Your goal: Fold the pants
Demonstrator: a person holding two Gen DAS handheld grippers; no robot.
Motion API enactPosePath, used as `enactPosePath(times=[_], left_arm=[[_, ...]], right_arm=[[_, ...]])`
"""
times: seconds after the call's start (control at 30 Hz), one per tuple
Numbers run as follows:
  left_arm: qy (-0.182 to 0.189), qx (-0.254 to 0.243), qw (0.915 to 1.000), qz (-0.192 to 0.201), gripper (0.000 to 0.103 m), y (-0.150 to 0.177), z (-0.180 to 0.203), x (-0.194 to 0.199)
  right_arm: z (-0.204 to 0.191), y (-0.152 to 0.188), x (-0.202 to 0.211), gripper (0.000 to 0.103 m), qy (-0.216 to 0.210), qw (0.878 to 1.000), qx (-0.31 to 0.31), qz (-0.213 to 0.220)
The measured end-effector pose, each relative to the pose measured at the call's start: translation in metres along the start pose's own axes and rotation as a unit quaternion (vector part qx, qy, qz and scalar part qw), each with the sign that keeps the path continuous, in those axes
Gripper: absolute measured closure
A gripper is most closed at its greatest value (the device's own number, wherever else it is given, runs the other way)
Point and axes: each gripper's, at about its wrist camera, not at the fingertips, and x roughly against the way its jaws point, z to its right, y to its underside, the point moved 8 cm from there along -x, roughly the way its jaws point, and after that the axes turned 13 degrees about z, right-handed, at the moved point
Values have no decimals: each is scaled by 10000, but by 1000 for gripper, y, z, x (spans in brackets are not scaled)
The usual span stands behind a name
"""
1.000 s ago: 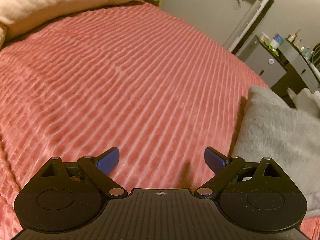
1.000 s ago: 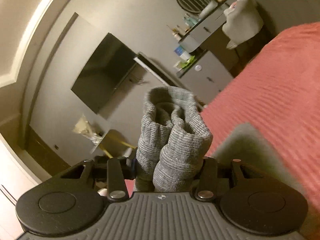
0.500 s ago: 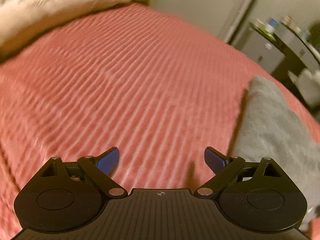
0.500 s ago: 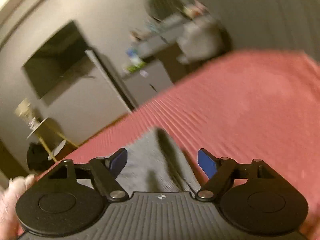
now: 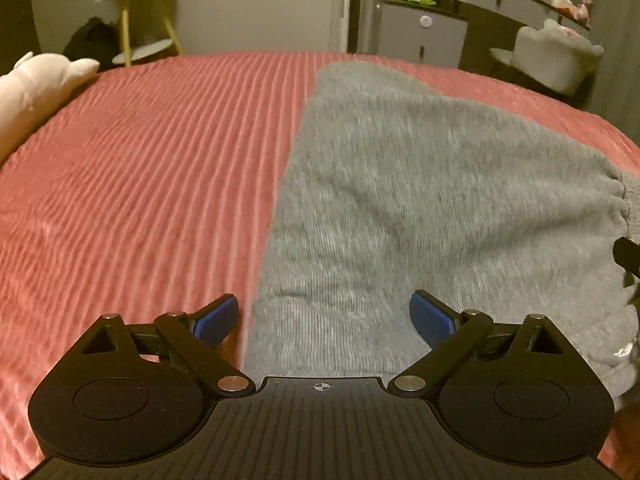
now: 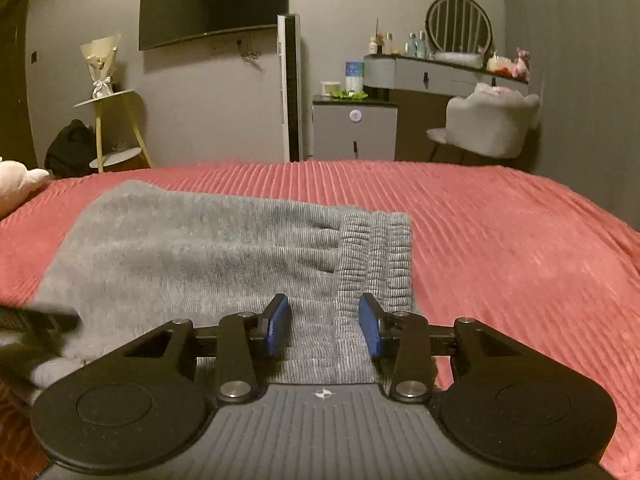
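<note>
Grey knit pants (image 5: 420, 200) lie folded flat on the pink ribbed bedspread (image 5: 140, 180). My left gripper (image 5: 324, 316) hangs open and wide just above their near left edge, nothing between its blue pads. In the right wrist view the same pants (image 6: 200, 256) stretch left, with their ribbed elastic band (image 6: 376, 256) on the right end. My right gripper (image 6: 323, 328) hovers over the near end of that band. Its jaws are closing with a gap still showing, and the band lies beneath and between them, not pinched.
A cream pillow (image 5: 36, 84) lies at the bed's left edge. Past the far edge stand a yellow side table (image 6: 108, 128), a grey cabinet (image 6: 354, 128) and a grey chair (image 6: 488, 124). Bare bedspread (image 6: 500, 240) stretches right of the pants.
The right gripper let go of the bunched ribbed cloth, rolled level and dropped over the band; the pants now lie flat. The left gripper swung right, from bare bedspread to over the pants.
</note>
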Motion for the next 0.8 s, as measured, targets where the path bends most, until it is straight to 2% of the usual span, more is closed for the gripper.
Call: enactPosePath(times=[0.17, 0.27, 0.4, 0.53, 0.6, 0.7, 0.8], left_arm=[[127, 361, 9992, -133, 3, 2, -10, -4], [3, 211, 9998, -61, 2, 2, -14, 0], [-78, 23, 10000, -10, 2, 4, -5, 7], [-74, -8, 9999, -123, 2, 7, 0, 18], [-109, 37, 9999, -48, 2, 4, -1, 23], [-435, 196, 9985, 263, 2, 0, -9, 38], [-726, 604, 9945, 463, 2, -5, -26, 43]], right_arm=[[1, 9, -10, 65, 24, 10000, 49, 36], [1, 8, -10, 64, 3, 9999, 126, 11], [5, 6, -3, 64, -69, 9998, -158, -45], [1, 3, 3, 61, -47, 9997, -186, -148], [-2, 3, 5, 60, -47, 9997, -142, -187], [-2, -1, 12, 59, -71, 9997, -228, -82], [-4, -4, 12, 60, -142, 9992, -381, -51]])
